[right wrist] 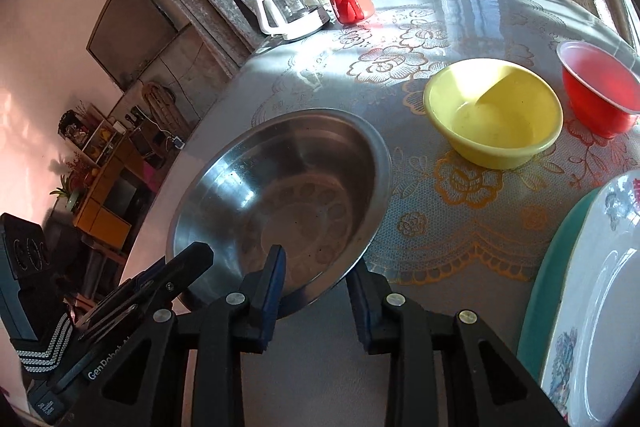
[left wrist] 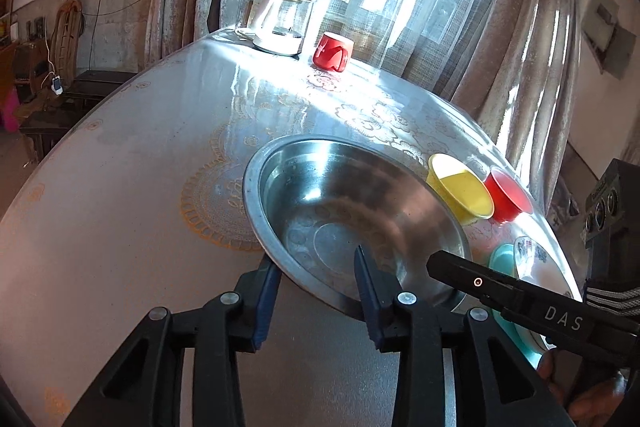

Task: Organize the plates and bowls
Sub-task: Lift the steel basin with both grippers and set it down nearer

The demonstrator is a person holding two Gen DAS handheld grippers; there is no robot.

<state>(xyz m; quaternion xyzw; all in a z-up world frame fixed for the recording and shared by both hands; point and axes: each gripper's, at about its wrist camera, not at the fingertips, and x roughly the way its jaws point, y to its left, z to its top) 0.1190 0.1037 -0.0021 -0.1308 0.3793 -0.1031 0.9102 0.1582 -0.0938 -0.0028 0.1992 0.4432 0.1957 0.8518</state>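
Glossy lace-print table [right wrist: 460, 251]. Both grippers, L [left wrist: 318, 275] & R [right wrist: 316, 281], spread, straddling steel bowl [right wrist: 288, 187] rim, unclamped. Risk: slick rim slips, bowl tips.

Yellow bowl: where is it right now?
In the right wrist view the yellow bowl sits on the table right of the steel basin, with the red bowl just beyond it.

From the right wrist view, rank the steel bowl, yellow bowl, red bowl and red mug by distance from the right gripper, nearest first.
1. Steel bowl: its near rim sits between the right gripper's fingers.
2. Yellow bowl: ahead, to the right.
3. Red bowl: beyond the yellow one, far right.
4. Red mug: far table edge, beside the kettle.
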